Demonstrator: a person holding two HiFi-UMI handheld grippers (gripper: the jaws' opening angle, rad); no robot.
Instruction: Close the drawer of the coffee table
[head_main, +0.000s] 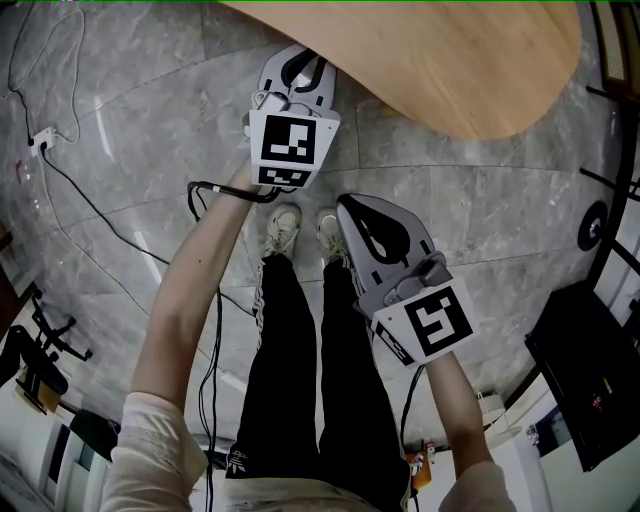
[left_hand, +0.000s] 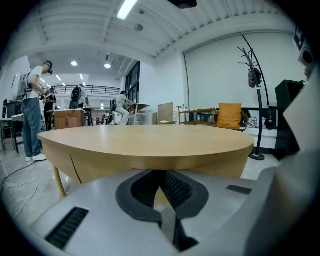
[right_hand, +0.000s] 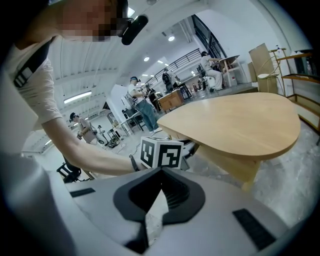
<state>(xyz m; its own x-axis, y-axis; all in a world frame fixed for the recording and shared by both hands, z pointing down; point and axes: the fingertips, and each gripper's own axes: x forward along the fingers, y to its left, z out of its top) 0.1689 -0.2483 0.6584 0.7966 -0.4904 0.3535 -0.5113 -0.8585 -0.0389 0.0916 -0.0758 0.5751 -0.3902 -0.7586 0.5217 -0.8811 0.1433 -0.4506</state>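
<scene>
The coffee table (head_main: 450, 60) is pale honey wood with a fine, even grain. The floor (head_main: 130, 130) is grey stone tile with lighter cloudy veins. The left gripper (head_main: 305, 60) and right gripper (head_main: 352, 206) are light grey with black ribbed pads, and the marker cube (head_main: 290, 140) on the left one is white with blocky black squares. The trousers (head_main: 290, 380) are black, the shoes (head_main: 284, 232) off-white, the cable (head_main: 100, 215) black. In the left gripper view a cushion (left_hand: 229, 115) is orange.
</scene>
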